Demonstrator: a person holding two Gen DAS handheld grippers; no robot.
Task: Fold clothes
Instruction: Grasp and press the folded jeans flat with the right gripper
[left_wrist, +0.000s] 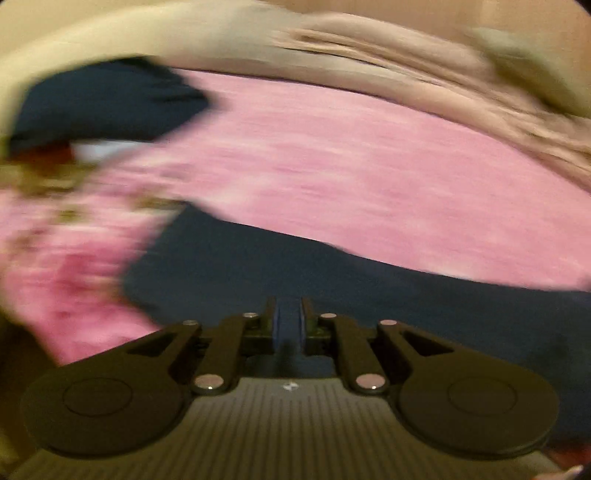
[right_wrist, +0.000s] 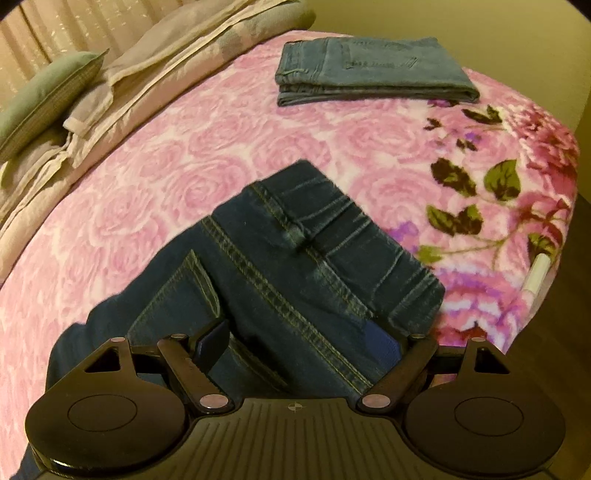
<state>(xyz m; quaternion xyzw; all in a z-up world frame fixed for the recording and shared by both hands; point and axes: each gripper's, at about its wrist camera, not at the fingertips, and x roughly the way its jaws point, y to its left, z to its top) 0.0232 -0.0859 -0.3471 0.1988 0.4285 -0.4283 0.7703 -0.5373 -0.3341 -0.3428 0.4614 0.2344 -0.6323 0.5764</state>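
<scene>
Dark blue jeans (right_wrist: 295, 258) lie spread on a pink rose-patterned blanket (right_wrist: 184, 166), waistband toward the far side. My right gripper (right_wrist: 301, 343) hovers over them with its jaws wide open, one finger on each side of the seat seam, and grips nothing. The left wrist view is smeared by motion. There my left gripper (left_wrist: 290, 317) is just above the same dark jeans (left_wrist: 332, 295), its fingers only a narrow slit apart. Denim colour shows through the slit, and no cloth is bunched at the tips.
A folded pair of lighter jeans (right_wrist: 369, 70) lies at the far side of the bed. A green pillow (right_wrist: 44, 99) and rumpled beige bedding (right_wrist: 166, 66) sit at the back left. The bed's edge and dark floor (right_wrist: 554, 369) are to the right.
</scene>
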